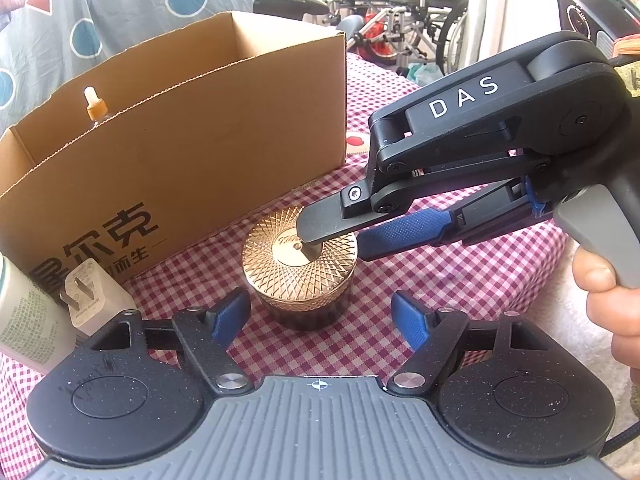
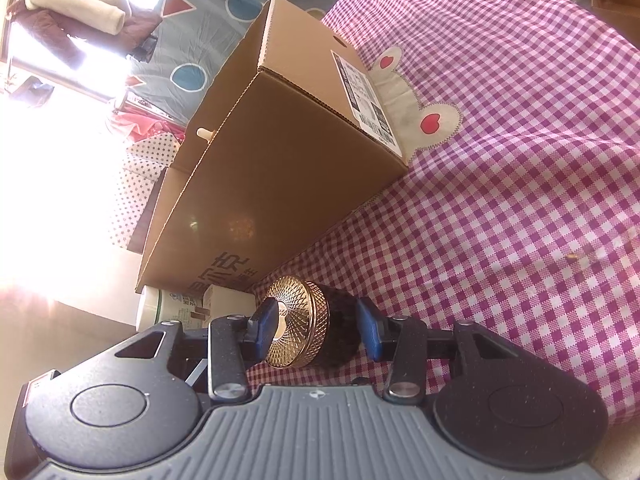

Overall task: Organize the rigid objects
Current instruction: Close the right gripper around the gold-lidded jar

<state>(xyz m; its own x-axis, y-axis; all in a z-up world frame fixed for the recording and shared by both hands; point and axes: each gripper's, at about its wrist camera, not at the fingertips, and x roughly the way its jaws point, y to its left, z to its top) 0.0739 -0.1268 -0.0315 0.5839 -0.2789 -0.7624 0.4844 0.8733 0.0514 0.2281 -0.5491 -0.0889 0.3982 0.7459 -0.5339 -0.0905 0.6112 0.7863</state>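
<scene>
A round jar with a gold patterned lid and dark body stands on the checked cloth in front of an open cardboard box. My right gripper reaches in from the right, rolled sideways; one finger lies over the lid, the other beside the jar. In the right wrist view the jar sits between the open blue pads of the right gripper; I cannot tell whether they touch it. My left gripper is open and empty, just in front of the jar. A dropper bottle stands inside the box.
A white plug adapter and a white-green bottle lie left of the jar, by the box front. The box has a shipping label. A wheelchair stands beyond the bed. A dark device is at the far right.
</scene>
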